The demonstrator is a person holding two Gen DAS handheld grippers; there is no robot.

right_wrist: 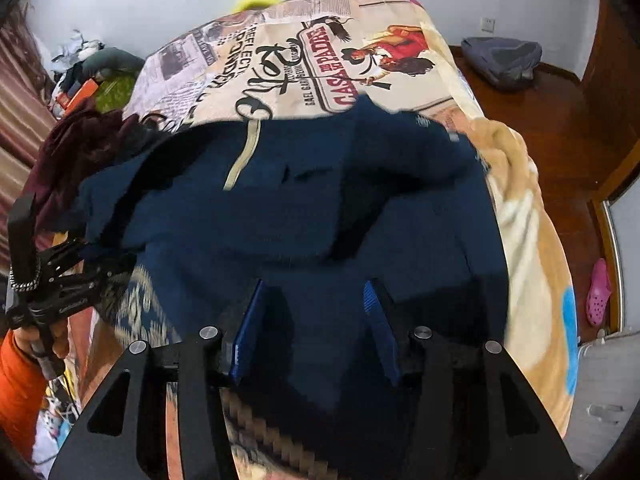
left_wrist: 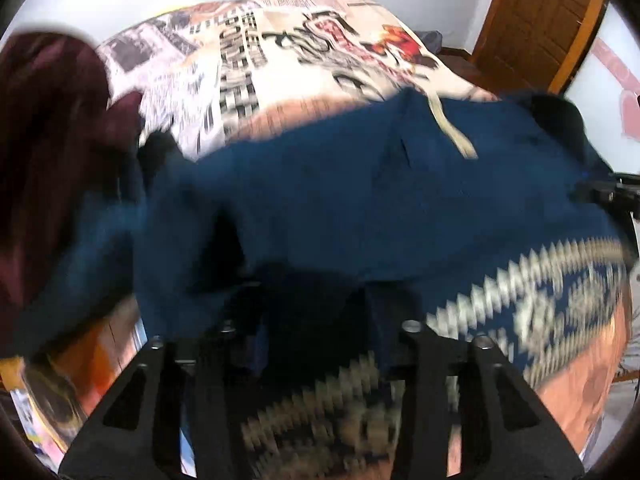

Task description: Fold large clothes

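A dark blue garment (right_wrist: pixel 304 216) lies spread across the near part of a bed, on top of a printed blanket (right_wrist: pixel 304 60) covered in newsprint and poster lettering. A cream drawstring (right_wrist: pixel 244 152) trails over the blue cloth near its far edge, and a band of cream zigzag pattern (left_wrist: pixel 532 292) runs along the near side. The right gripper (right_wrist: pixel 316 320) points down at the garment with its blue-padded fingers (right_wrist: pixel 250 328) standing apart, nothing pinched between them, only the flat cloth beneath. The left gripper (left_wrist: pixel 316 340) hangs over the patterned hem; that view is blurred, its fingertips are lost against dark cloth, and I cannot tell whether its jaws grip anything. In the right wrist view the left gripper shows at the left edge, held by a hand (right_wrist: pixel 44 340) with an orange sleeve (right_wrist: pixel 20 392). A heap of maroon fabric (right_wrist: pixel 76 152) crowds the garment's left side, touching or overlapping its edge. Farther off lie a grey bag (right_wrist: pixel 502 60) on the wooden floor (right_wrist: pixel 560 128), a pink clog (right_wrist: pixel 599 296) at the right, clutter by a striped curtain (right_wrist: pixel 20 120), and a wooden door (left_wrist: pixel 536 20).
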